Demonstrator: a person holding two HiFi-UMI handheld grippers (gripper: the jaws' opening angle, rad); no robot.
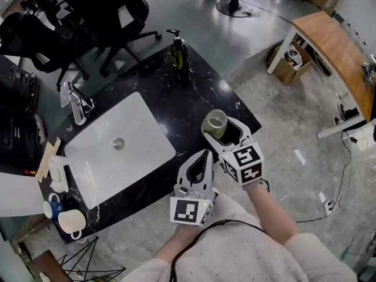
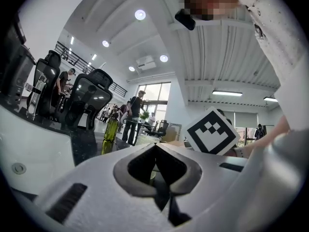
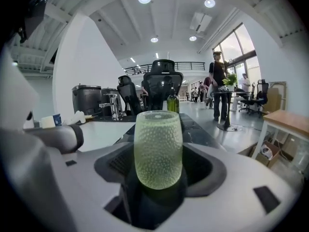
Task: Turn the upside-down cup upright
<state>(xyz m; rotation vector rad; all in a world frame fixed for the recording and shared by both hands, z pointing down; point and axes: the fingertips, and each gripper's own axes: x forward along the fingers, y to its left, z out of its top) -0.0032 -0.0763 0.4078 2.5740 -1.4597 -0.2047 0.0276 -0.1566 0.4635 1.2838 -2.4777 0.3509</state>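
Observation:
A pebbled pale-green glass cup stands on the black marble counter near its right edge. From these views I cannot tell which end is up. My right gripper is open, with the cup between its jaws; dark gaps show on both sides of the cup, widest on the right. Beside it on the left, my left gripper is held level at the counter's front edge, shut and empty. The right gripper's marker cube shows in the left gripper view.
A white sink fills the counter's left part, with a faucet behind it. A dark olive bottle stands at the far corner. Two mugs sit at the near left. Office chairs and a wooden table stand beyond.

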